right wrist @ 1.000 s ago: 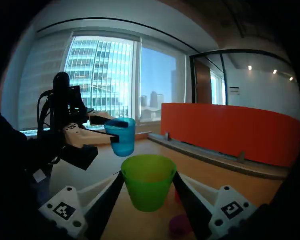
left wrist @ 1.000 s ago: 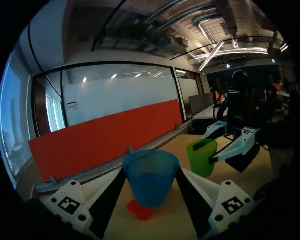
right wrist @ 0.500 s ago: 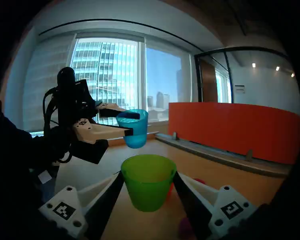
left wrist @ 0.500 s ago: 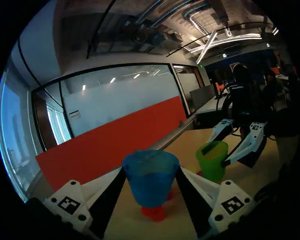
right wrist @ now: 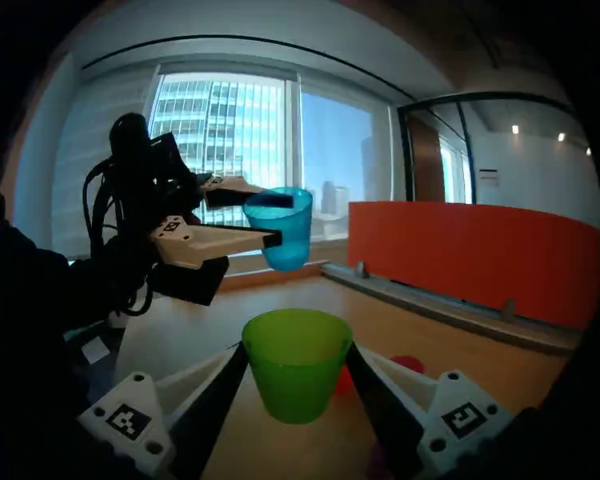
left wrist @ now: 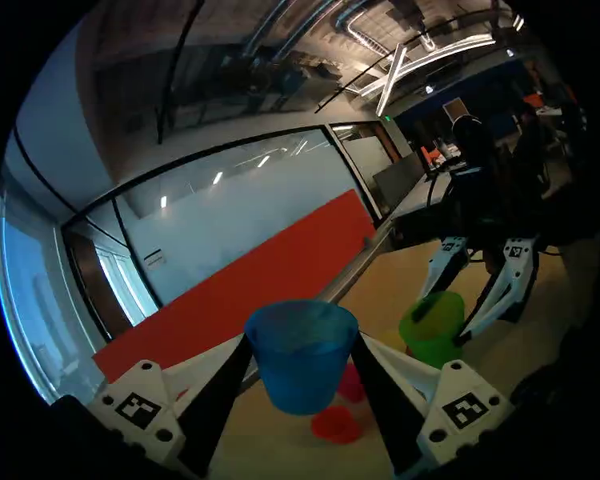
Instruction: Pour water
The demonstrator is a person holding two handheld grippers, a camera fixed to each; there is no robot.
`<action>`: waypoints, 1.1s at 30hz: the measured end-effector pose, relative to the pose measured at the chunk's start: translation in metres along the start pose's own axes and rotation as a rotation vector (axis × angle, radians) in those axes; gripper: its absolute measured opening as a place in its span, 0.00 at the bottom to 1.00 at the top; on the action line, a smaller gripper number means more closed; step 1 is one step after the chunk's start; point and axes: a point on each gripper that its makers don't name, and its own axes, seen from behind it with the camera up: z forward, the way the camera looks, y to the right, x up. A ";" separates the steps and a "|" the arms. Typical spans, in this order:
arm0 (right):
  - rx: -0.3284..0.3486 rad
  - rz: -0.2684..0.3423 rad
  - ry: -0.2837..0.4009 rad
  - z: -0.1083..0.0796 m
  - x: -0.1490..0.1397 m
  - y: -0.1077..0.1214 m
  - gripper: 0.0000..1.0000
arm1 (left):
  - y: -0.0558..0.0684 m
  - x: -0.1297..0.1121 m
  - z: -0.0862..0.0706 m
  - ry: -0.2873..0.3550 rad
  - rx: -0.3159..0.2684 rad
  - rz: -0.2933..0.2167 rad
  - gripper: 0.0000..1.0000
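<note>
Tabletop (right wrist: 428,340) below; your left gripper (right wrist: 270,218), clamped on blue cup (right wrist: 282,232), risen upper-centre above green cup (right wrist: 296,368) clamped in right gripper (right wrist: 297,380): pour-ready.

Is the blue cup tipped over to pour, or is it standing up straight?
Close to upright. In the right gripper view the blue cup, held by the left gripper, has its rim on top.

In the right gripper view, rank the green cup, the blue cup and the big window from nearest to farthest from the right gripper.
1. green cup, low centre, gripped by the right gripper.
2. blue cup, upper left, held by the left gripper.
3. window, behind the blue cup, far left.
</note>
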 end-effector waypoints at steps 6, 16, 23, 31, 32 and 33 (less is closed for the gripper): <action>0.018 0.001 -0.004 0.004 -0.003 -0.007 0.90 | -0.001 0.009 -0.001 0.002 -0.001 0.053 0.86; 0.039 -0.006 -0.011 0.007 -0.009 -0.016 0.90 | 0.002 0.021 -0.002 0.010 0.006 0.144 0.86; 0.049 -0.004 -0.007 0.009 -0.008 -0.019 0.90 | 0.003 0.031 -0.002 0.013 0.016 0.210 0.86; 0.059 -0.004 -0.001 0.011 -0.007 -0.023 0.90 | 0.008 0.038 -0.001 0.019 0.015 0.271 0.86; 0.061 -0.004 0.000 0.011 -0.007 -0.024 0.90 | 0.008 0.039 -0.001 0.020 0.014 0.277 0.86; 0.063 -0.004 0.001 0.011 -0.007 -0.024 0.90 | 0.009 0.039 -0.001 0.020 0.014 0.282 0.86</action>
